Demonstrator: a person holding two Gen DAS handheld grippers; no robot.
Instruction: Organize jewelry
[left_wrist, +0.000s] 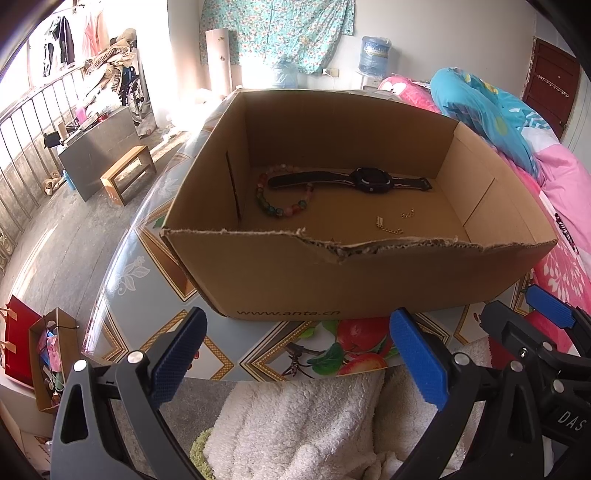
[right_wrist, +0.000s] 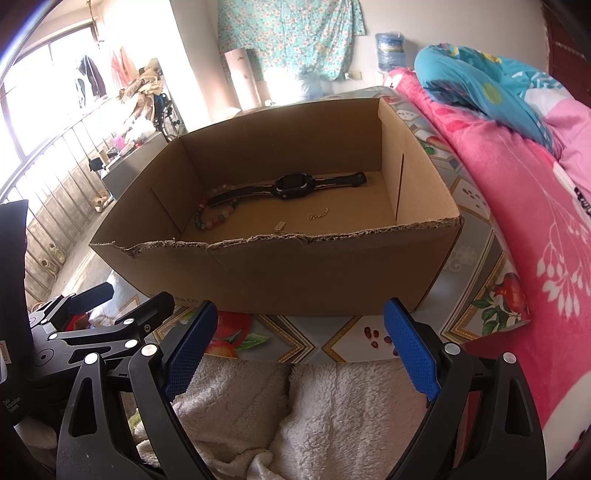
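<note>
An open cardboard box (left_wrist: 332, 273) stands on the patterned table. Inside lie a black watch (left_wrist: 369, 180), a bead bracelet (left_wrist: 284, 206) under its strap, and a thin gold chain (left_wrist: 391, 225). The same box (right_wrist: 295, 273), watch (right_wrist: 291, 186), bracelet (right_wrist: 214, 218) and chain (right_wrist: 317, 215) show in the right wrist view. My left gripper (left_wrist: 295, 354) is open and empty, in front of the box. My right gripper (right_wrist: 299, 350) is open and empty, beside it, also in front of the box.
A white fleece towel (left_wrist: 295, 424) lies under both grippers at the table's near edge. A pink blanket (right_wrist: 517, 221) and blue quilt (left_wrist: 480, 107) lie to the right. Paper bags (left_wrist: 48, 354) stand on the floor at left. Small red beads (right_wrist: 373, 334) lie on the table.
</note>
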